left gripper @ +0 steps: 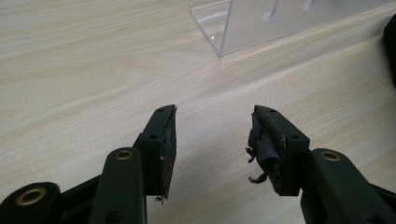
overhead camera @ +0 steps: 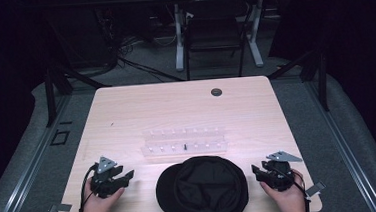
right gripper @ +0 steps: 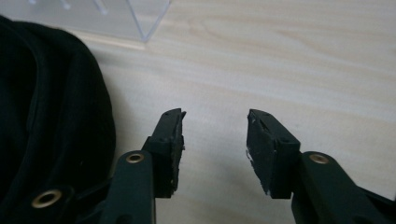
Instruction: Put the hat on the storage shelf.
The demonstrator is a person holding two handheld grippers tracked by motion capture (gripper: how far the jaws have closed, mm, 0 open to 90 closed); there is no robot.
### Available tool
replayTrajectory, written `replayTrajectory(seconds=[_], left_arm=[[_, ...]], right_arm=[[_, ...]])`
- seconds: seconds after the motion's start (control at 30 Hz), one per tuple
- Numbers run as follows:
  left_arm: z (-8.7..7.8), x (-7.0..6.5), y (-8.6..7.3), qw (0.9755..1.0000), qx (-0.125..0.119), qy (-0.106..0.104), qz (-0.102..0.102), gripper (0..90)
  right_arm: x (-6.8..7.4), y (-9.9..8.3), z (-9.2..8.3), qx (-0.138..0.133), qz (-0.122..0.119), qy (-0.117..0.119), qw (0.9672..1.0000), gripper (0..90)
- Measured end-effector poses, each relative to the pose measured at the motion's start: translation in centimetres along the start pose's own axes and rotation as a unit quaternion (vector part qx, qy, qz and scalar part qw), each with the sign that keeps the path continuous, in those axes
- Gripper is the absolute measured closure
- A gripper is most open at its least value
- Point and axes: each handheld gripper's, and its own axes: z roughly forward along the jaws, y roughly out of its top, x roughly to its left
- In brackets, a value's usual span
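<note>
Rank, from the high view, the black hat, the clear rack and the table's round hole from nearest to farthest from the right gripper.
From the right gripper:
1. Black hat, just beside it at the table's near edge.
2. Clear rack, mid-table, beyond the hat.
3. Round hole, near the far edge.

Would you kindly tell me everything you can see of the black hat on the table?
The black fabric hat lies on the light wooden table near its front edge, between the two hand-held grippers and in front of the clear plastic rack. It looks soft and matte, with creased folds across its crown and a rounded rim around it. Neither gripper touches it; the right gripper view shows its edge beside that gripper's open fingers.
</note>
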Motion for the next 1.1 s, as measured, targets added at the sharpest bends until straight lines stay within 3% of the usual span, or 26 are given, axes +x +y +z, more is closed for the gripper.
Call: replayTrajectory(seconds=[0.1,0.17,0.27,0.37,0.5,0.67,0.77,0.97,1.1], left_arm=[[0.0,-0.3,-0.1,0.9999,0.008,0.003,0.009,50.5],[-0.1,-0.5,-0.1,1.0000,0.004,0.000,0.006,51.4],[-0.2,-0.7,-0.1,0.9999,0.004,-0.010,0.001,54.5],[-0.2,-0.8,-0.1,0.9998,0.010,-0.017,-0.001,56.3],[-0.4,-1.0,-0.2,0.9998,0.008,-0.016,-0.004,57.0],[-1.1,-0.9,-0.3,0.9996,0.000,-0.025,-0.011,55.4],[-1.3,-0.8,-0.3,0.9995,0.000,-0.027,-0.017,54.0],[-1.2,-0.9,-0.2,0.9995,0.002,-0.025,-0.018,53.5],[-1.3,-1.0,-0.2,0.9997,0.004,-0.023,-0.012,53.0]], right_arm=[[0.1,0.0,-0.4,-0.007,0.007,-0.003,1.0000,58.4],[-0.1,0.1,-0.7,-0.008,0.024,0.004,0.9997,58.6],[-0.1,0.1,-0.9,-0.004,0.029,0.010,0.9995,58.6],[0.0,0.0,-1.0,0.026,0.039,0.012,0.9989,54.6],[0.1,0.1,-1.4,0.025,0.065,0.029,0.9972,53.9],[0.5,0.8,-2.4,0.029,0.070,0.033,0.9966,56.3],[1.0,1.5,-3.2,0.039,0.089,0.049,0.9941,55.7],[2.0,2.7,-4.5,0.053,0.086,0.065,0.9928,57.5],[2.3,3.0,-4.0,0.075,0.087,0.071,0.9909,63.2]])
